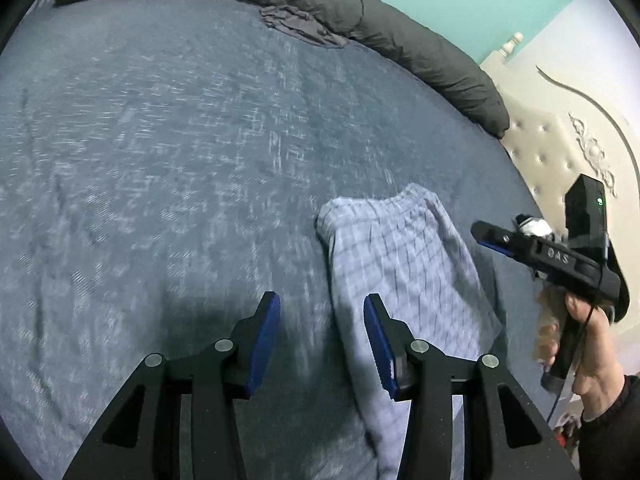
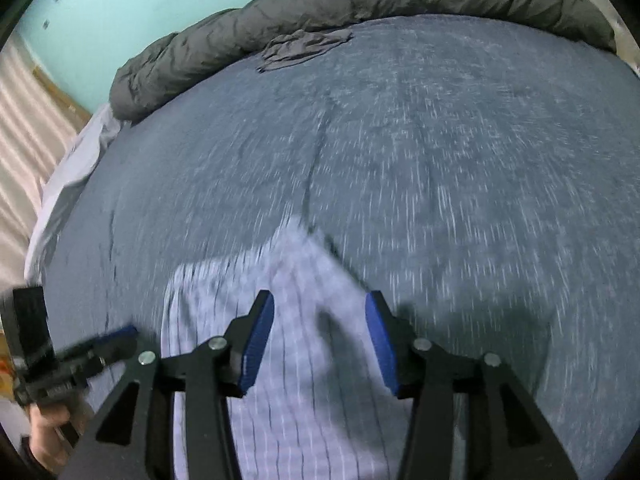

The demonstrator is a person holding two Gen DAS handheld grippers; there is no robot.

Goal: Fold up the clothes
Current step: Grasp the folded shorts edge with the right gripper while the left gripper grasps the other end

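Between grasps, by the look of it: no fold in hand, next move probably a descent to pinch an edge or corner of the garment. Spread over the blue-grey bed (image 1: 160, 140), near its front edge, lies the pale checked garment (image 1: 400, 264), long and narrow, gathered band at the far end, blurred in both views. Above it, left gripper (image 1: 322, 340) released, holding nothing; right gripper (image 2: 320, 340) likewise spread wide and empty.

pants (image 1: 404, 272) on bed (image 1: 160, 140), near side | duvet (image 1: 400, 28) along far edge | headboard (image 1: 560, 140) right
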